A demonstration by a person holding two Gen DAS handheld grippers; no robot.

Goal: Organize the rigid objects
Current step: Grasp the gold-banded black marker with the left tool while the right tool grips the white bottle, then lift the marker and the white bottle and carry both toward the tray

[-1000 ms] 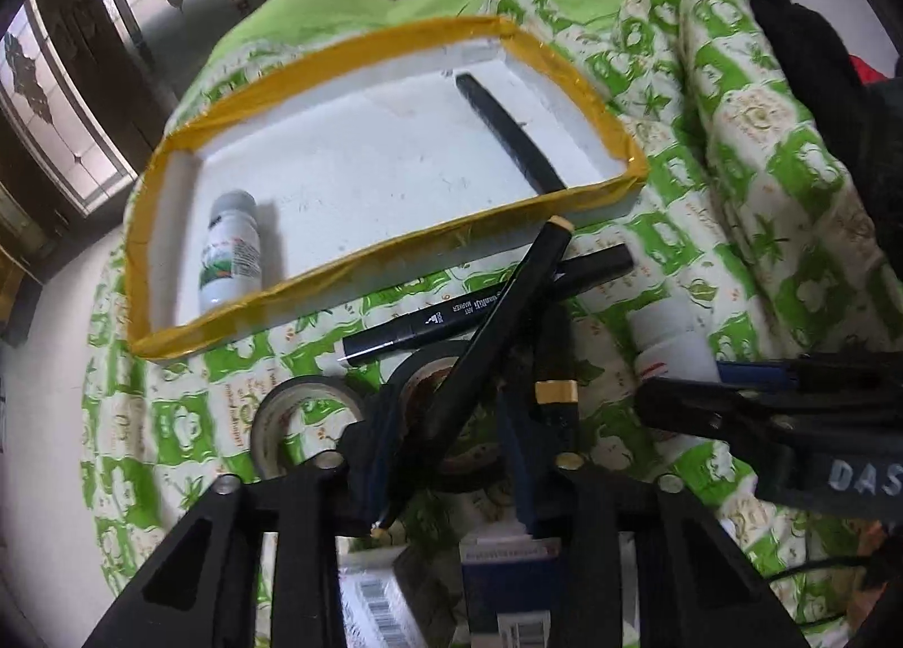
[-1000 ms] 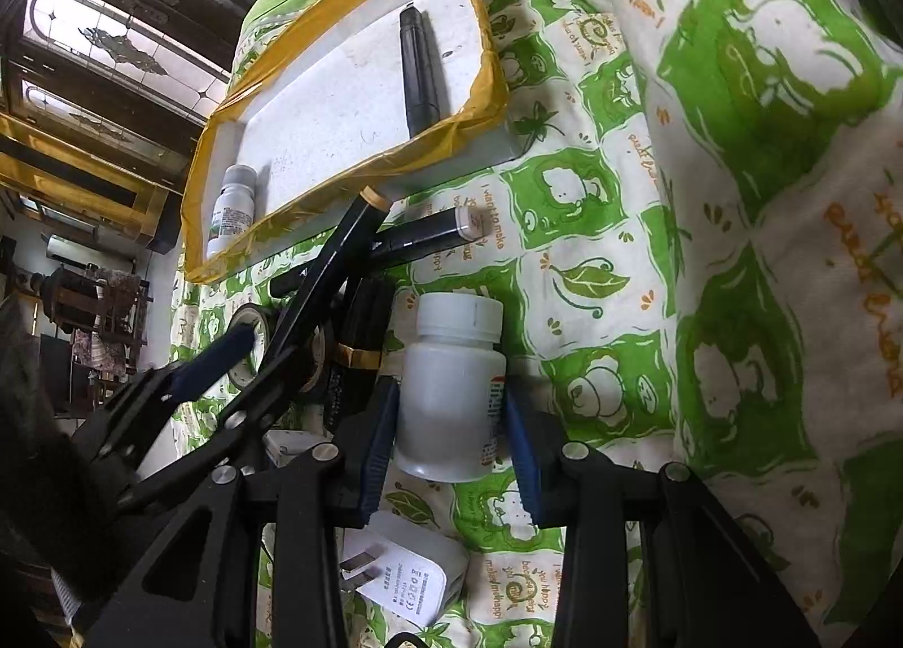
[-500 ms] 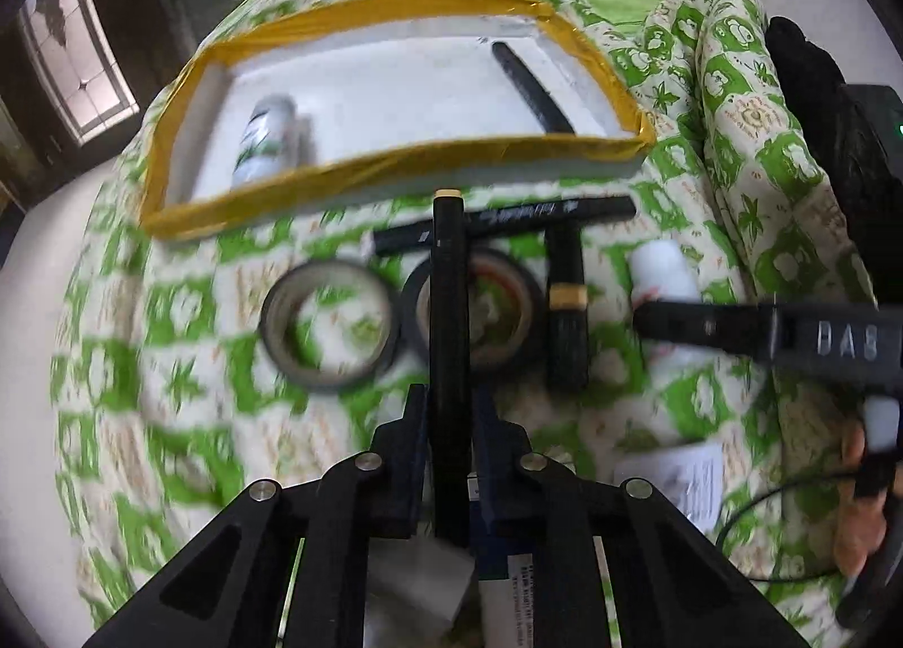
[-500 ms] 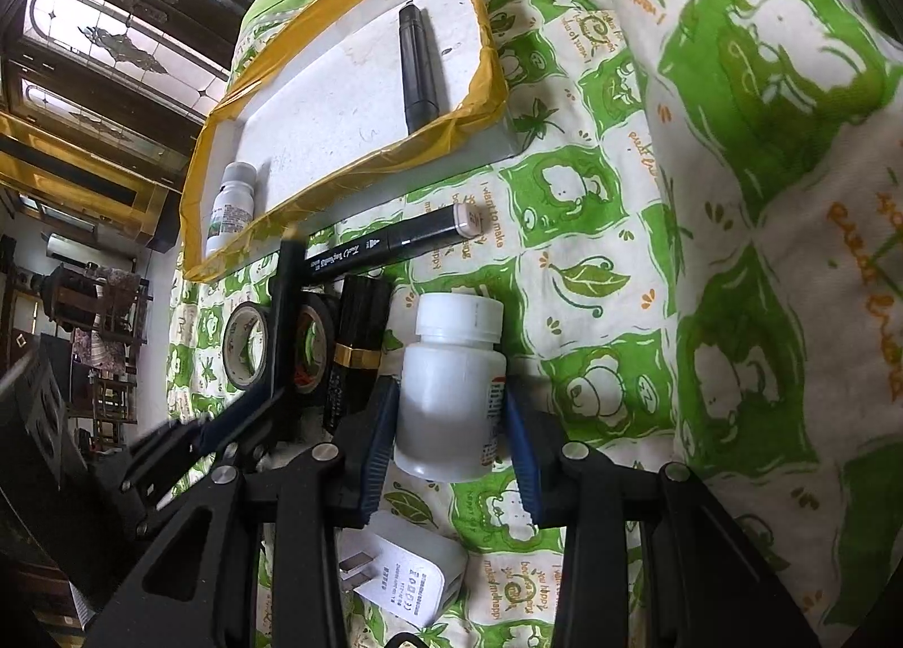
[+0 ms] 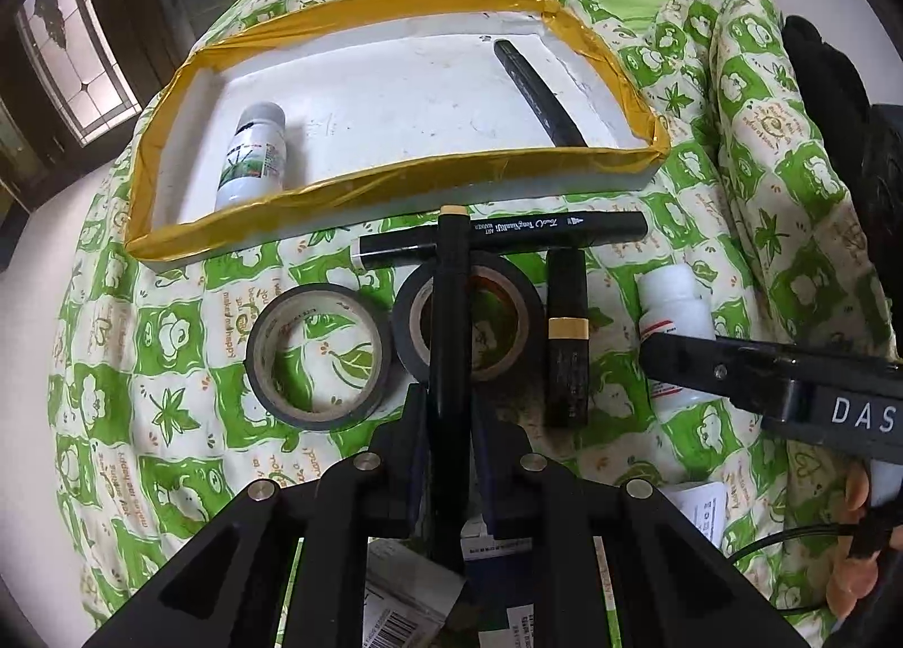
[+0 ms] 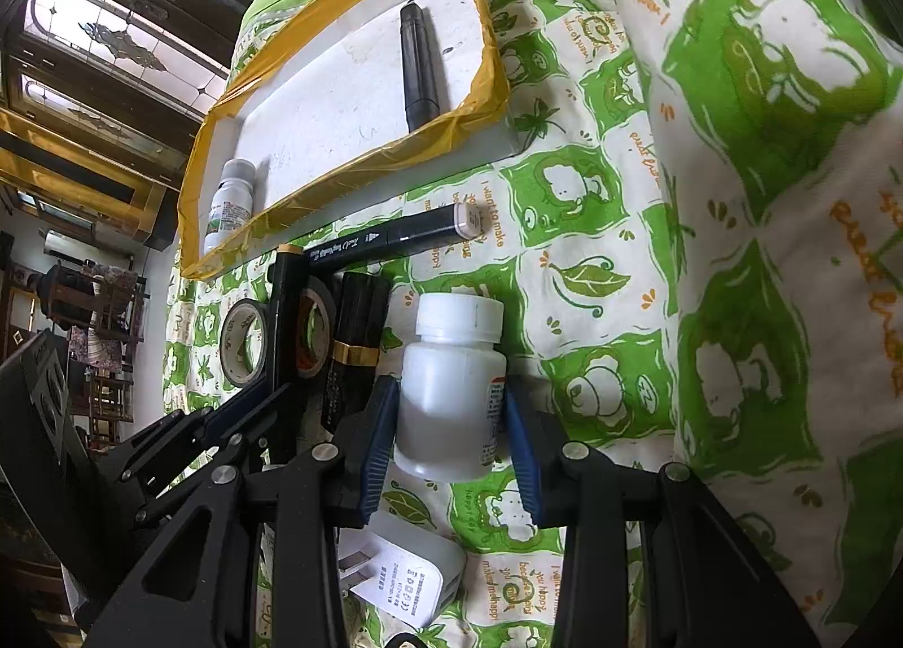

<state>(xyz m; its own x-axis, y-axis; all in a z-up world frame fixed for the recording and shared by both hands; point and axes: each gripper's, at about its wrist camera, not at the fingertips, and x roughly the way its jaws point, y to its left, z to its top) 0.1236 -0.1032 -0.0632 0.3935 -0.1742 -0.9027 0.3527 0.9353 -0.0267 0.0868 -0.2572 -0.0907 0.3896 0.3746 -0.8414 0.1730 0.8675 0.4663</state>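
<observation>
My left gripper [image 5: 447,411] is shut on a black marker with a tan end [image 5: 448,303], which points straight ahead over the cloth toward the tray. The white foam tray with a yellow taped rim [image 5: 395,176] holds a small green-labelled bottle [image 5: 254,157] and a black pen [image 5: 536,95]. In the right wrist view, my right gripper [image 6: 451,422] has its blue pads pressed on both sides of a white bottle [image 6: 454,382] that lies on the green patterned cloth. The left gripper [image 6: 265,399] and its marker also show at the left of that view.
On the cloth lie a second black marker [image 5: 508,236], two tape rolls [image 5: 319,360] [image 5: 480,326], and a black tube with a gold band [image 5: 567,343]. A white charger plug [image 6: 406,580] and barcoded boxes [image 5: 406,597] sit near the grippers. A dark bundle [image 5: 835,100] lies far right.
My left gripper has closed on the tan-ended marker, which went from slanted to straight between the fingers as the wrist rolled. The right gripper and white bottle have not moved.
</observation>
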